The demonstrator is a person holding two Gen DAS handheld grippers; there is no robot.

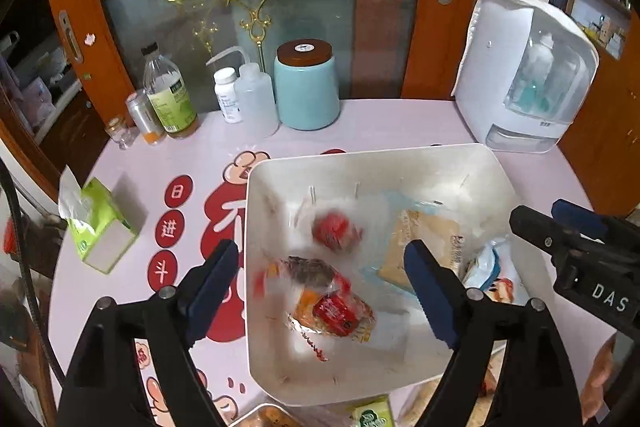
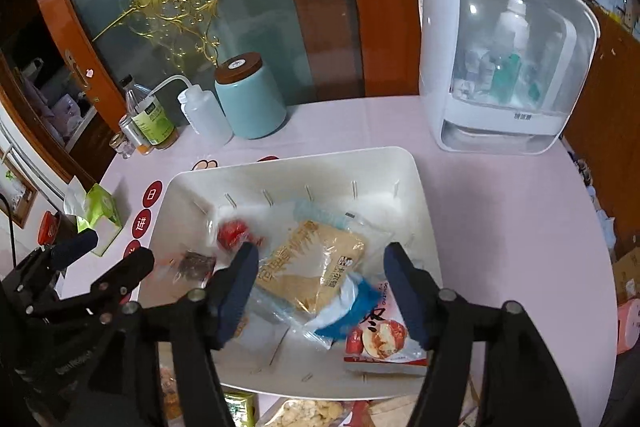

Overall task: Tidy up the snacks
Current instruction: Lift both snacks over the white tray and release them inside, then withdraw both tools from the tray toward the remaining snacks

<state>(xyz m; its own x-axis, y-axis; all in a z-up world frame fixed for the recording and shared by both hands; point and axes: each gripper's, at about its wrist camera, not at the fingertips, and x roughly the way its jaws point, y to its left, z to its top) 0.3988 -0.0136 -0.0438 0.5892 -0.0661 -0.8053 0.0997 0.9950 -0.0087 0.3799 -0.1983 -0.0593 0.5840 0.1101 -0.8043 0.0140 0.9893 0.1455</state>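
Note:
A white bin (image 1: 400, 163) (image 2: 424, 211) stands on the pink table and holds several snack packets. My left gripper (image 1: 322, 247) hangs open over its left half, above a blurred round red snack (image 1: 336, 231) and an orange-and-red packet (image 1: 332, 311). Nothing is pressed between its pads. My right gripper (image 2: 322, 247) hangs open over the right half, above a tan cracker packet (image 2: 312, 267) and a blue-and-white packet with red fruit printed on it (image 2: 376, 335). Neither packet touches its pads. Each gripper shows at the edge of the other's view.
At the back stand a teal canister (image 1: 306, 87), a squeeze bottle (image 1: 256, 99), a pill bottle (image 1: 227, 95) and a drink bottle (image 1: 168, 95). A white cabinet (image 1: 524, 75) is at the back right and a green tissue box (image 1: 100, 223) at the left. More packets (image 2: 308, 413) lie by the bin's near side.

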